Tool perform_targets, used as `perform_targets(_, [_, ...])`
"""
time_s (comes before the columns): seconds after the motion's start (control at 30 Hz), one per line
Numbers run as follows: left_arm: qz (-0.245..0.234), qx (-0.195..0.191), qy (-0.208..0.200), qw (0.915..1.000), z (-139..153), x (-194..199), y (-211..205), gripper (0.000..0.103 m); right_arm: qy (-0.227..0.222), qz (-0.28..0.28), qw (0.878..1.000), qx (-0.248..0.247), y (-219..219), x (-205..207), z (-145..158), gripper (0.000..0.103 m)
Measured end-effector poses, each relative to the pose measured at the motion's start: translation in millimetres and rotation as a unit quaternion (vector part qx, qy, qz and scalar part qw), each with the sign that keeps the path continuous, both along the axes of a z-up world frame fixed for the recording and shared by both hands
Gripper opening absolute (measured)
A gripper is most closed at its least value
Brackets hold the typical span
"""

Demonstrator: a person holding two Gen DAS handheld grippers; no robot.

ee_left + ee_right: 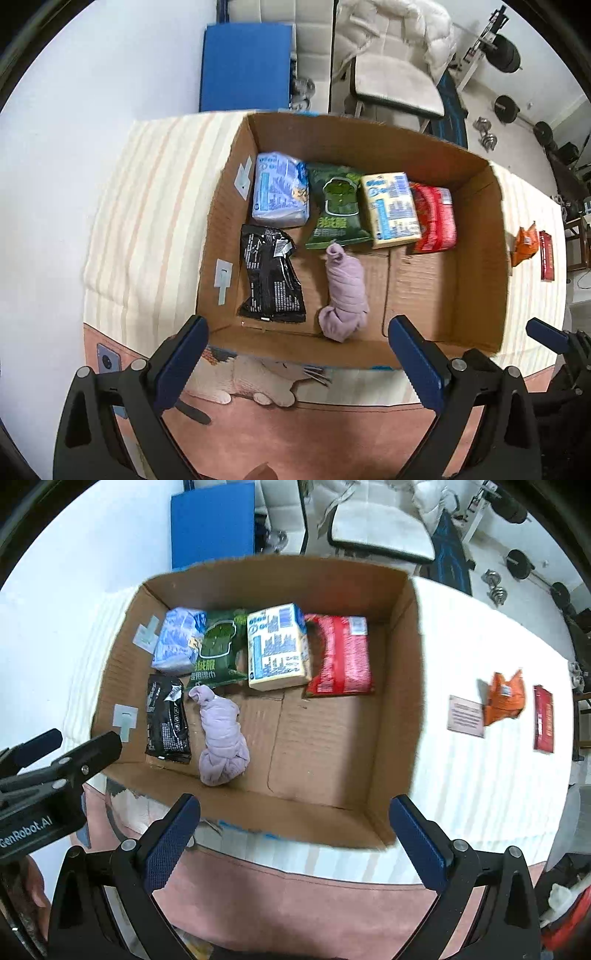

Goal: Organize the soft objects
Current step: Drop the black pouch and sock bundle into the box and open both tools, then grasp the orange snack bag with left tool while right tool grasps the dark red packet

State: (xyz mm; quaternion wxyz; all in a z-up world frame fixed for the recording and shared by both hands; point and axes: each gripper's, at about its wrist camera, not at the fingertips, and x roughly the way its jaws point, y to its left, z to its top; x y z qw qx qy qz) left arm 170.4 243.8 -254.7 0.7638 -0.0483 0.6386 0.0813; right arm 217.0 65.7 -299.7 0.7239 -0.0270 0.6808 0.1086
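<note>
An open cardboard box [476,258] [399,716] sits on a striped cloth. Inside lie a light blue pack [279,192] [177,640], a green pack [338,206] [219,650], a yellow-blue pack [391,210] [277,646], a red pack [436,218] [341,655], a black pack [269,273] [166,720] and a rolled lilac cloth [345,291] [221,734]. An orange pouch [504,698] [524,245] and a dark red packet [543,718] [546,254] lie on the cloth right of the box. My left gripper [295,362] and right gripper [293,838] are open and empty, near the box's front edge.
A small pink card [465,716] lies between the box and the orange pouch. A blue board [245,66] and a chair [399,81] with a white blanket stand behind the table. Dumbbells [487,134] lie on the floor at the far right.
</note>
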Motion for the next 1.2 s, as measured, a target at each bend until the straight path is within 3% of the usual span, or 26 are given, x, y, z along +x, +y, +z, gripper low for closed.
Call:
perform_targets(0.33, [-0.031,0.012,-0.061,0.9976,58,-9,-54,0.100,-0.046,-0.024,0.997,0.057,-41,-27,58,0.103])
perform_targets(0.5, [-0.085,0.005,-0.079,0.9932,80,19,-117,0.100,-0.066,-0.059,0.993,0.072,-97,-21,84,0.103])
perform_targets(0.63, [-0.157,-0.009,-0.068,0.9852,68,55,-190,0.100,-0.075,-0.100,0.990,0.059,-167,-8,92,0.103])
perform_targets(0.7, [-0.204,0.000,-0.055,0.9774,51,75,-234,0.100,-0.074,-0.119,0.989,0.041,-208,0,87,0.103])
perform_targets(0.87, [-0.331,0.045,0.015,0.9423,-27,131,-349,0.100,-0.028,-0.172,0.985,-0.017,-314,31,38,0.103])
perform_targets(1.07, [-0.415,0.084,0.100,0.9005,-121,165,-434,0.100,0.037,-0.205,0.978,-0.027,-410,69,-38,0.103])
perform_targets(1.2, [-0.461,0.103,0.140,0.8704,-170,172,-471,0.100,0.054,-0.209,0.976,-0.028,-440,87,-66,0.103])
